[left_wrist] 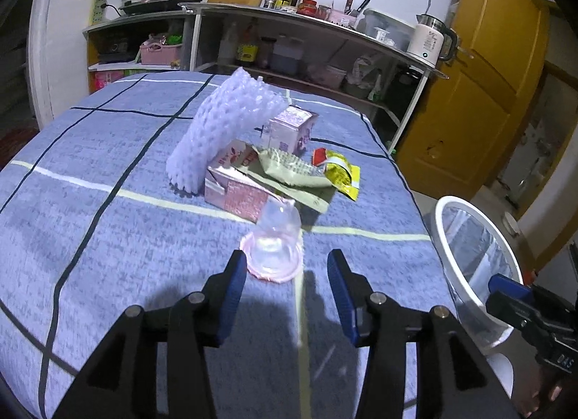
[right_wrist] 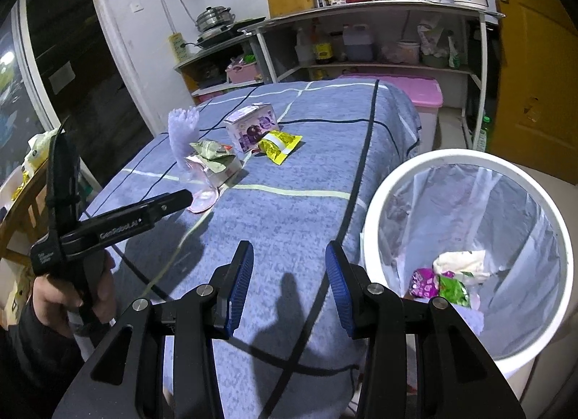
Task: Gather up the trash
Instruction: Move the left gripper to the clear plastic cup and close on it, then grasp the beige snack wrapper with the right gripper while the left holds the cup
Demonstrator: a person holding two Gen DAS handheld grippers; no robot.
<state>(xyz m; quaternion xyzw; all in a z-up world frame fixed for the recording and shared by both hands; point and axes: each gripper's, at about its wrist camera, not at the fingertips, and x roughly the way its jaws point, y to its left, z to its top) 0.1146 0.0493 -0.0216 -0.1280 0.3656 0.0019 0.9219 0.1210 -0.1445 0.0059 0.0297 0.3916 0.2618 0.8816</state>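
Left gripper [left_wrist: 287, 267], blue-padded jaws apart and empty, over the blue checked tablecloth [left_wrist: 108, 223]; just ahead of it an overturned clear plastic cup with pink rim [left_wrist: 275, 243]. Beyond the cup, a trash pile: white foam fruit netting [left_wrist: 220, 129], pink cartons [left_wrist: 238, 191], crumpled green wrapper [left_wrist: 292, 167], yellow sachet [left_wrist: 341, 173]. Right gripper [right_wrist: 289, 267], jaws apart, nothing between, beside the white bin with clear liner [right_wrist: 466, 166] holding wrappers.
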